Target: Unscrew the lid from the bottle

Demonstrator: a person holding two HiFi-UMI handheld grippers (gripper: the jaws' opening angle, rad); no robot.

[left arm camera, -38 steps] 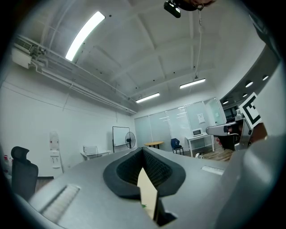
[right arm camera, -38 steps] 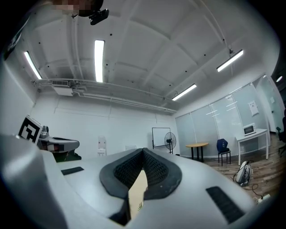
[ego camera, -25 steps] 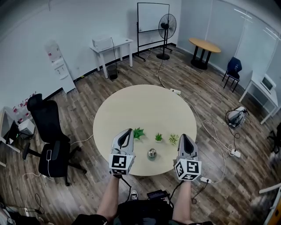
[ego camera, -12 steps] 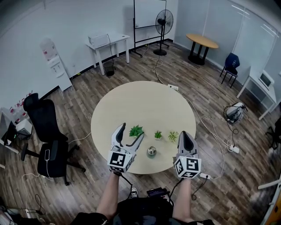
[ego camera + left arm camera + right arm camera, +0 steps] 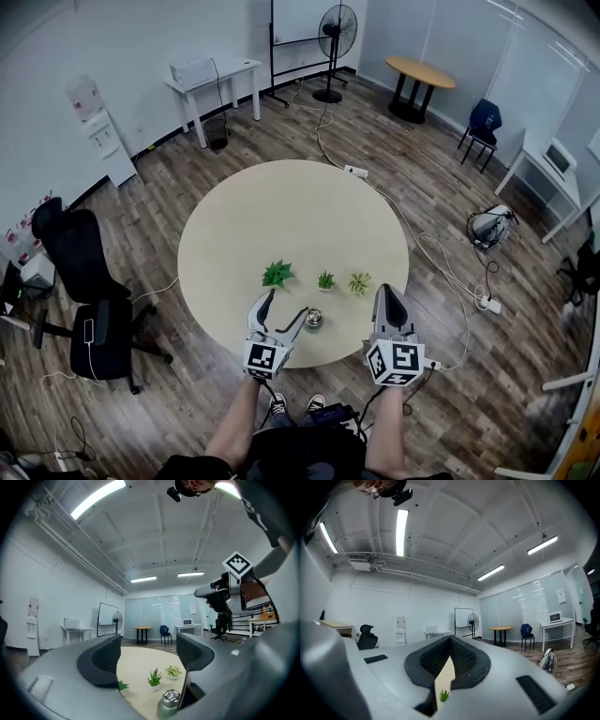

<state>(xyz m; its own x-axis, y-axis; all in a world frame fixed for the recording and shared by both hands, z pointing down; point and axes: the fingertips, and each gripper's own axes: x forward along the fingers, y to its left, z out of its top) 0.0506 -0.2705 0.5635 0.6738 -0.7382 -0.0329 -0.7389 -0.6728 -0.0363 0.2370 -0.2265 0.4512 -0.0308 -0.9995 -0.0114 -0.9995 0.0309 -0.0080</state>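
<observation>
A small green bottle with a shiny metal lid [image 5: 314, 319] stands upright near the front edge of the round beige table [image 5: 281, 216]. My left gripper [image 5: 285, 306] is low at that edge, its jaws having just been opening, with nothing between the pads. In the left gripper view the bottle [image 5: 168, 705] sits low, close to the right finger [image 5: 193, 652] of my left gripper [image 5: 149, 651]. My right gripper [image 5: 387, 298] is to the right of the bottle, apart from it, and shut. In its own view my right gripper [image 5: 449, 656] has its pads pressed together, empty.
Three small potted plants [image 5: 277, 274] [image 5: 325, 280] [image 5: 358, 283] stand in a row just behind the bottle. A black office chair [image 5: 89, 314] is left of the table. A fan [image 5: 336, 33], a white desk [image 5: 211, 75] and floor cables [image 5: 441, 272] lie farther off.
My left gripper went from shut to wide open and dropped down toward the table edge beside the bottle. My right gripper stayed shut and hardly moved.
</observation>
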